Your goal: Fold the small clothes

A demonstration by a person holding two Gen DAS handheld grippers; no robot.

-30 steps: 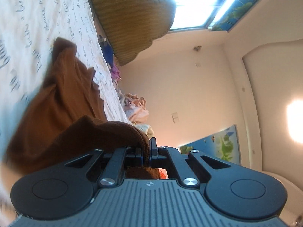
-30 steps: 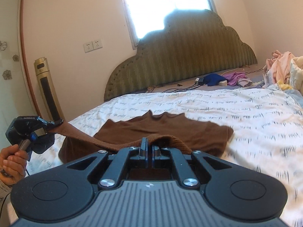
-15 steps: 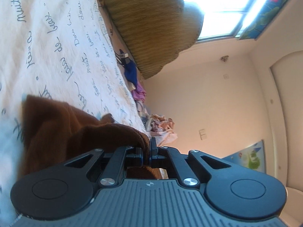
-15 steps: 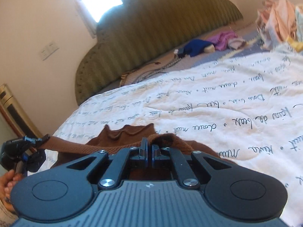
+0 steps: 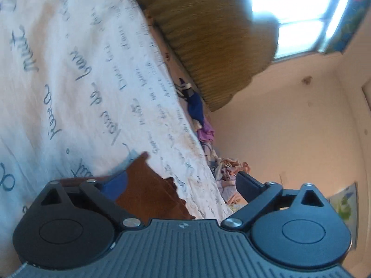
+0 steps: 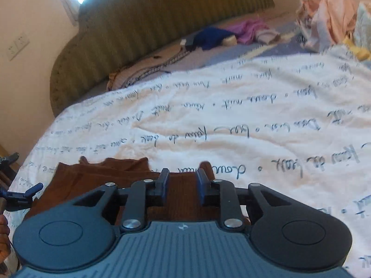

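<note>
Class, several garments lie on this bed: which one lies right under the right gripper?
The brown garment, spread flat under the right gripper; the blue and purple ones lie by the headboard.

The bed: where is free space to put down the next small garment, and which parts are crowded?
The white bedspread is bare between the brown garment at the near edge and the grey strip below the headboard. That strip is crowded: a blue cloth, a purple cloth, cables. The far right corner holds a pile of clothes.
</note>
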